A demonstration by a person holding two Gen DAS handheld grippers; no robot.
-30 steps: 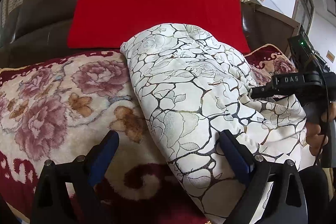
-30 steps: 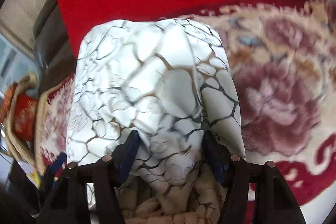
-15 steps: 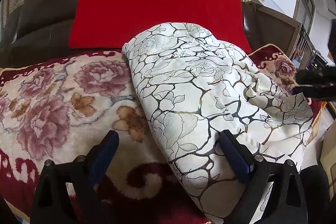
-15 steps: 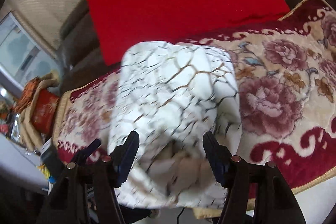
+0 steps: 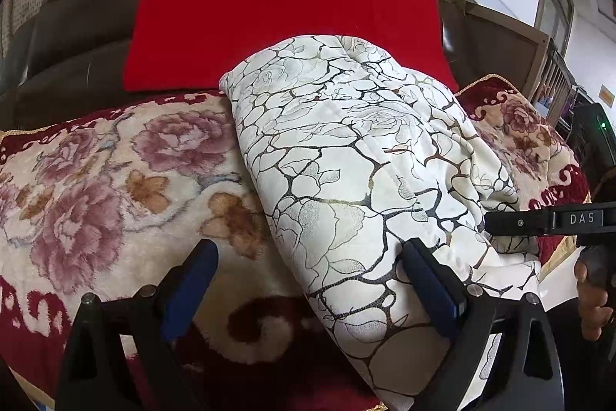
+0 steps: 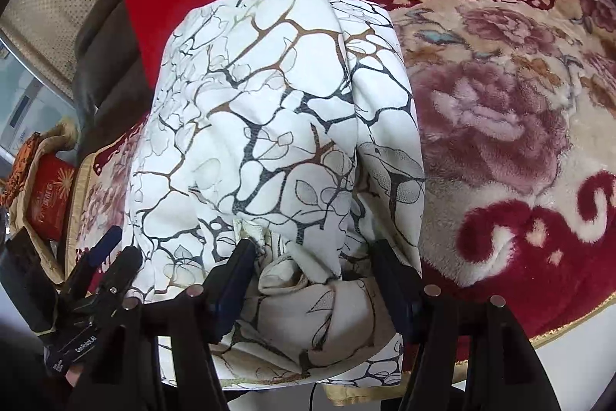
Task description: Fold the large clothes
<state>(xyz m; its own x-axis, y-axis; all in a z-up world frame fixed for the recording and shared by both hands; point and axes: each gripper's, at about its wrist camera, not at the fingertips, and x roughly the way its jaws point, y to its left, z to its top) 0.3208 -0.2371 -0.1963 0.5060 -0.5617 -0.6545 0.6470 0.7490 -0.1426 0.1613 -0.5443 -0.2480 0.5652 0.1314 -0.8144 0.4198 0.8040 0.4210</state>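
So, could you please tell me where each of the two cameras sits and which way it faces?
Left wrist: sits on the left hand-held gripper, facing down and forward at the white patterned garment on the floral blanket; its open fingers, the right hand-held gripper and a hand show.
Right wrist: sits on the right hand-held gripper, looking down over the garment's bunched near edge; its open fingers straddle the cloth, and the left gripper shows at lower left.
Shared: the garment, blanket and red cushion.

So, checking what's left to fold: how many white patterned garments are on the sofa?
1: the white patterned garment lies bundled on the floral blanket. Others may hide beneath.
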